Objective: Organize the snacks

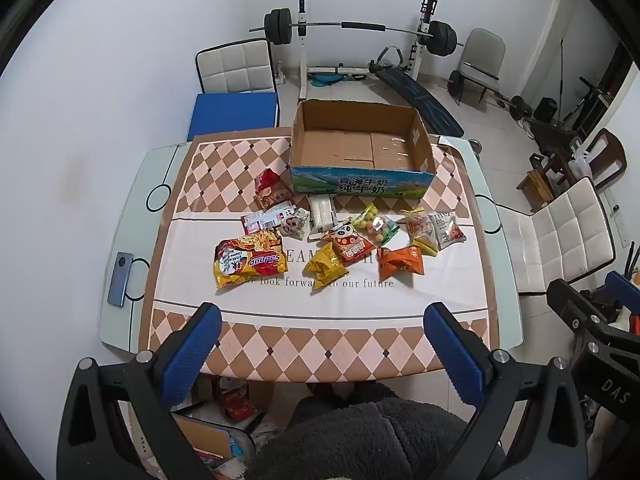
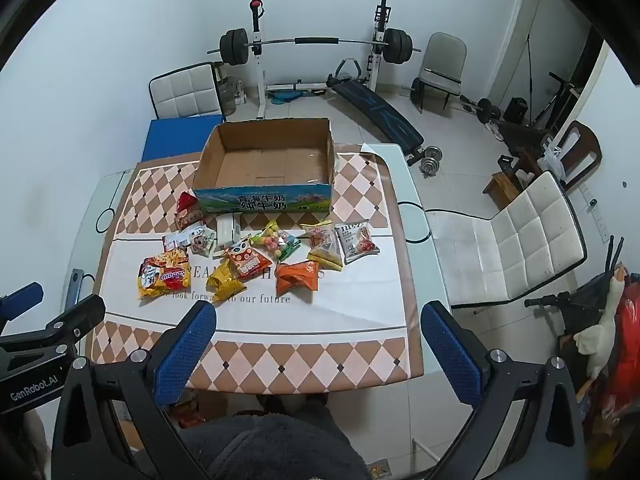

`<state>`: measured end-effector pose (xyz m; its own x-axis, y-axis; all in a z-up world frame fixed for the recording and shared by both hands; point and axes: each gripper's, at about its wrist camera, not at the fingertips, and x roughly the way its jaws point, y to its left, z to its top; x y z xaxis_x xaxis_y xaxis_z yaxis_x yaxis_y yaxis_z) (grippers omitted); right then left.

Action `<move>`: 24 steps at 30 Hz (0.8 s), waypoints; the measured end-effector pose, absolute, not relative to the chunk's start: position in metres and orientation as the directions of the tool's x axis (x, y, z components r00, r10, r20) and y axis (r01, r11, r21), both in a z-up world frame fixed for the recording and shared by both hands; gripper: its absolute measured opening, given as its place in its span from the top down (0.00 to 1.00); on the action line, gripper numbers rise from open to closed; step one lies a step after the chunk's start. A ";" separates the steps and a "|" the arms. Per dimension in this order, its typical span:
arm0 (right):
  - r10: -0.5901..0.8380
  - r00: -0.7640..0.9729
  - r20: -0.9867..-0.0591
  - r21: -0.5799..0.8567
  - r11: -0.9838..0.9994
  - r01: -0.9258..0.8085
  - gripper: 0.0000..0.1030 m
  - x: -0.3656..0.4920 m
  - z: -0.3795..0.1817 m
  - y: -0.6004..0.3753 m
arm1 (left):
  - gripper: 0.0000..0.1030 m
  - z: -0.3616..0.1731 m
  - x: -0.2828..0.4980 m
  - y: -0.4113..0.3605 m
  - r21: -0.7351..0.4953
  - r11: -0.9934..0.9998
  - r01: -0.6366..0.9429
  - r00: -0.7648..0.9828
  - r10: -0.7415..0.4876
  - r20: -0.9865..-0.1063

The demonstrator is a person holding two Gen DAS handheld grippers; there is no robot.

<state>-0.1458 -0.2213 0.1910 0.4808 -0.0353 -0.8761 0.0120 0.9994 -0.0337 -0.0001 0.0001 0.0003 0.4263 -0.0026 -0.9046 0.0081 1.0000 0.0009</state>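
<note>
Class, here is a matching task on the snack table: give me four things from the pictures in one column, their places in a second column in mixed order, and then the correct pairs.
Column 1
1. cardboard box
2. Sedaap noodle packet
3. orange packet
4. phone

Column 2
A. on the bare table edge, left of the cloth
B. leftmost in the near row of snacks
C. at the far side of the table, empty
D. on the white band, right of the yellow packet

Pairs: 1-C, 2-B, 3-D, 4-A
</note>
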 end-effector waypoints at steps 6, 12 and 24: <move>-0.033 0.473 -0.881 -0.030 0.999 0.014 0.00 -0.142 0.189 -0.222 | 0.00 -0.001 0.001 -0.001 0.004 1.000 0.010 0.425 -0.001 -0.905; -0.037 0.481 -0.876 -0.035 0.999 0.013 0.00 -0.144 0.191 -0.223 | 0.00 0.000 0.000 -0.001 -0.001 1.000 0.008 0.427 -0.004 -0.904; -0.033 0.481 -0.876 -0.031 0.999 0.012 0.00 -0.144 0.192 -0.222 | 0.00 -0.001 0.000 -0.002 -0.004 1.000 0.007 0.431 -0.007 -0.903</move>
